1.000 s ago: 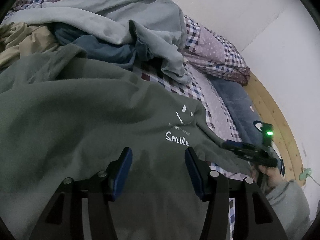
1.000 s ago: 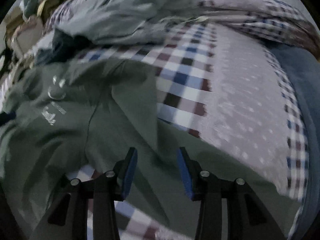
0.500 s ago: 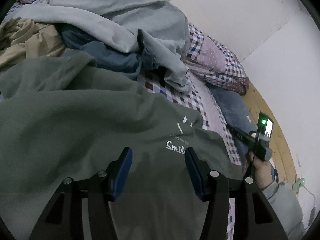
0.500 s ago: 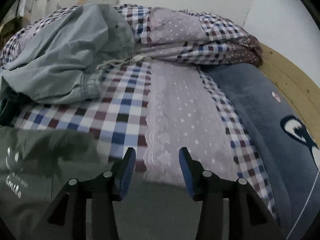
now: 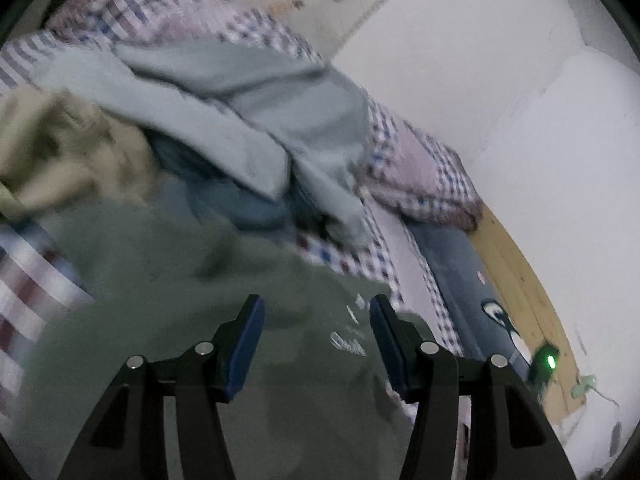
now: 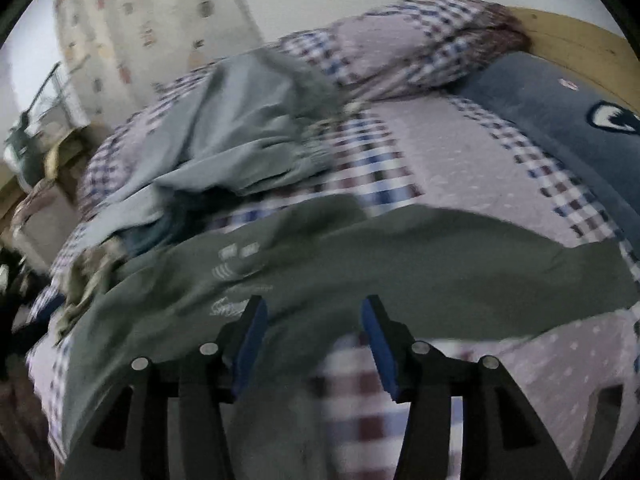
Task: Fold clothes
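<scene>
In the left wrist view the left gripper (image 5: pixel 316 328) hung with its two blue pads spread and nothing between them, above one green sweatshirt (image 5: pixel 172 340) spread over the near part of the checked bedspread (image 5: pixel 24 288), its white chest print (image 5: pixel 348 344) too blurred to read; beyond it lay a heap of three garments, one pale grey-blue (image 5: pixel 240 120), one darker blue (image 5: pixel 236 204) and one beige (image 5: pixel 60 148), with a folded checked quilt (image 5: pixel 424 176) and one navy pillow (image 5: pixel 460 276) toward the wooden headboard (image 5: pixel 520 280). In the right wrist view the right gripper (image 6: pixel 312 332) likewise stood spread and empty over the green sweatshirt (image 6: pixel 400 264), whose lettering (image 6: pixel 226 306) was smeared beyond reading, though it began with what looked like "Sm", with the pale grey-blue garment (image 6: pixel 240 132) farther up the bedspread (image 6: pixel 460 152)
</scene>
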Demonstrator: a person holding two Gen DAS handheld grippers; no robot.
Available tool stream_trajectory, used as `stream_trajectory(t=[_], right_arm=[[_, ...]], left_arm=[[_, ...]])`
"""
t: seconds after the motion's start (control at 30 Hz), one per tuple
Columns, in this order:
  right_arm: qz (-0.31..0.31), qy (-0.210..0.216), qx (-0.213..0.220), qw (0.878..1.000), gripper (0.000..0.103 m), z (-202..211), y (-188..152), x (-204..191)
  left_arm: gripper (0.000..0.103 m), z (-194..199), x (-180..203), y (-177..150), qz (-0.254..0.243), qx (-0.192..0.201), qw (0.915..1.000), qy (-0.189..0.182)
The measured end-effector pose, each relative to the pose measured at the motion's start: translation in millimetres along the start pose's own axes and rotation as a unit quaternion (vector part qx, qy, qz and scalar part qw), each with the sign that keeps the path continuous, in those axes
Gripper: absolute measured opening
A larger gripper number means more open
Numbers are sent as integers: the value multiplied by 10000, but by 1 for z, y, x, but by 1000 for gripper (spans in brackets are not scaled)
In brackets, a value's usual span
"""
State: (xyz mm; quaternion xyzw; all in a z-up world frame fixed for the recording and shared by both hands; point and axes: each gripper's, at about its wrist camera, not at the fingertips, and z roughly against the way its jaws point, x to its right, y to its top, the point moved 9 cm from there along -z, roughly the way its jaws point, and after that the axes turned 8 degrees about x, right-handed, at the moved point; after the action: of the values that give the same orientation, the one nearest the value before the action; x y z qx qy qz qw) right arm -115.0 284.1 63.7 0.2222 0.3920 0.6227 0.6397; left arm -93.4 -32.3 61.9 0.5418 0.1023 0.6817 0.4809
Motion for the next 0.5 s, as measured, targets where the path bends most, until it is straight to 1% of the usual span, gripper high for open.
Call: stream_trajectory(t=[0.03, 0.1, 0.13, 0.23, 0.3, 0.37, 0.43, 0.5], right_arm=[[55, 108, 29, 9999, 53, 6, -4, -15], [155, 318, 91, 9993, 54, 14, -10, -41], [220, 437, 114, 9987, 54, 16, -14, -55], [439, 637, 200, 9968, 55, 14, -25, -90], [518, 774, 157, 9955, 55, 5, -35, -108], [518, 862, 48, 9949, 55, -8, -47, -118], [504, 912, -76, 9945, 55, -22, -59, -126], [604, 957, -217, 9933, 55, -34, -71, -135]], left_arm=[[66, 9, -13, 11, 21, 134, 9998, 139], [67, 28, -43, 31, 104, 388, 9981, 467], [67, 37, -59, 38, 222, 456, 9969, 593], [67, 51, -102, 51, 723, 527, 9928, 791], [67, 56, -124, 57, 853, 554, 9901, 967], [67, 55, -134, 60, 811, 553, 9895, 1065], [68, 47, -135, 60, 702, 461, 9912, 1028], [68, 32, -124, 56, 367, 238, 9948, 924]])
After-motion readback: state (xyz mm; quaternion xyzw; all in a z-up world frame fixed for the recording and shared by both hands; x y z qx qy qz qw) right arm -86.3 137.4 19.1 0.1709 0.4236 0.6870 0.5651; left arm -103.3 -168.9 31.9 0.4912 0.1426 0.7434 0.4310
